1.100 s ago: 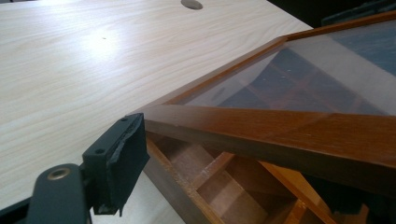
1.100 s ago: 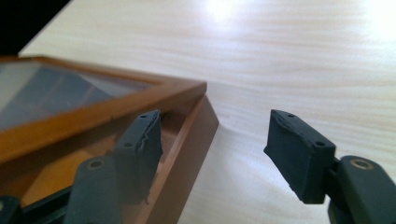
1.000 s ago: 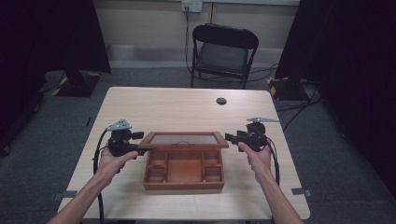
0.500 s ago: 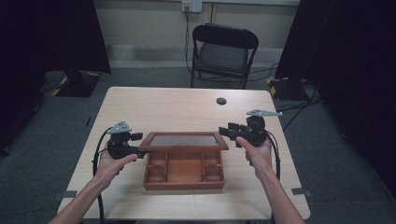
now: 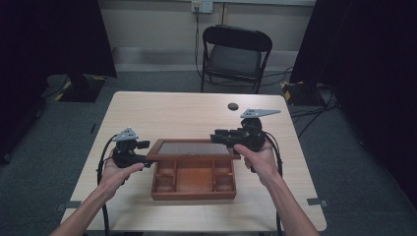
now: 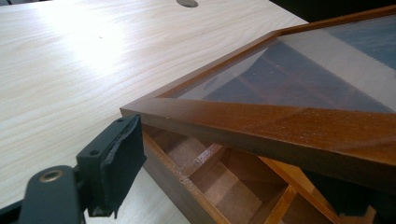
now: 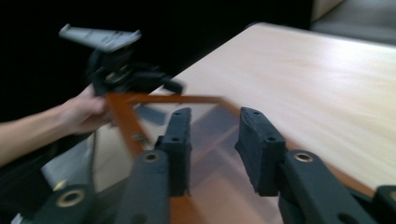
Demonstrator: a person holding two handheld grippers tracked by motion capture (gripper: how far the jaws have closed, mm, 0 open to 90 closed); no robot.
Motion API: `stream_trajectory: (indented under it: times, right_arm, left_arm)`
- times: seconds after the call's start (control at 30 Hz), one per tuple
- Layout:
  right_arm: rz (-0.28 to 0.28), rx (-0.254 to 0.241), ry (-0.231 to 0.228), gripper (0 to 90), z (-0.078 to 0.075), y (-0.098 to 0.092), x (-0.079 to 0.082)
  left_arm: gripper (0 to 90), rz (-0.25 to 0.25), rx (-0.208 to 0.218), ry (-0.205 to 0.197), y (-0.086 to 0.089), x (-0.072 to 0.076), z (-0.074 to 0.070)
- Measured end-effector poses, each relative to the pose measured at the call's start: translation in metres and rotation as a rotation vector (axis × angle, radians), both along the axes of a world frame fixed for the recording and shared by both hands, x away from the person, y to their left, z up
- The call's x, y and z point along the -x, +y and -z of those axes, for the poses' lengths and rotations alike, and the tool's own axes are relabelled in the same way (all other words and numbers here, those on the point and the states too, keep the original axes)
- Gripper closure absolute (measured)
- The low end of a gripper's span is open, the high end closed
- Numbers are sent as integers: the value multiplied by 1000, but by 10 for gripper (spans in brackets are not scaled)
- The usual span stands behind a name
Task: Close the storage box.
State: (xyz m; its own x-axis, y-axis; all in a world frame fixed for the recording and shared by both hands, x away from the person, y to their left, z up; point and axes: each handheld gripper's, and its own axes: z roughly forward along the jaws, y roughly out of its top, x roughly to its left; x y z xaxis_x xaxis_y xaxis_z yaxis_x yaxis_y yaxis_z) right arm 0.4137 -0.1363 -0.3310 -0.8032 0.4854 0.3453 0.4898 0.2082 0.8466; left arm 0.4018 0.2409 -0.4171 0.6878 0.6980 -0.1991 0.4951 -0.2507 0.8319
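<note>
Glazed lid (image 5: 192, 147) is raised over the wooden box (image 5: 193, 179) at the worktop (image 5: 162, 113) front. Its left corner is pinched by the left claw (image 6: 243, 161). Right claw (image 7: 215, 149), just narrowing with nothing gripped, hovers above; the one-sided hold could let the lid slip and slam.

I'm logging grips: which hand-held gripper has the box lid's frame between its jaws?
The left hand-held gripper: its jaws straddle the lid at its left edge; the right hand-held gripper is lifted clear, empty.

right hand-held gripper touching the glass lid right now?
Apart. In the right gripper view the right hand-held gripper hangs above the glass lid, its jaws, which have just been closing, with nothing between them.
</note>
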Motion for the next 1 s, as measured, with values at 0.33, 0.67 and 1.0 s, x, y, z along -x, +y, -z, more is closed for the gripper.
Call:
stream_trajectory:
  times: [0.33, 0.67, 1.0]
  right_arm:
    - [-189, 66, 84, 752, 6, 47, 1]
    - [-250, 92, 113, 804, 19, 53, 2]
    - [-236, 114, 136, 810, 21, 55, 3]
  left_arm:
    - [170, 2, -19, -2, 3, 4, 1]
    - [168, 20, -31, 2, 2, 3, 4]
    - [200, -2, -20, 22, 1, 0, 8]
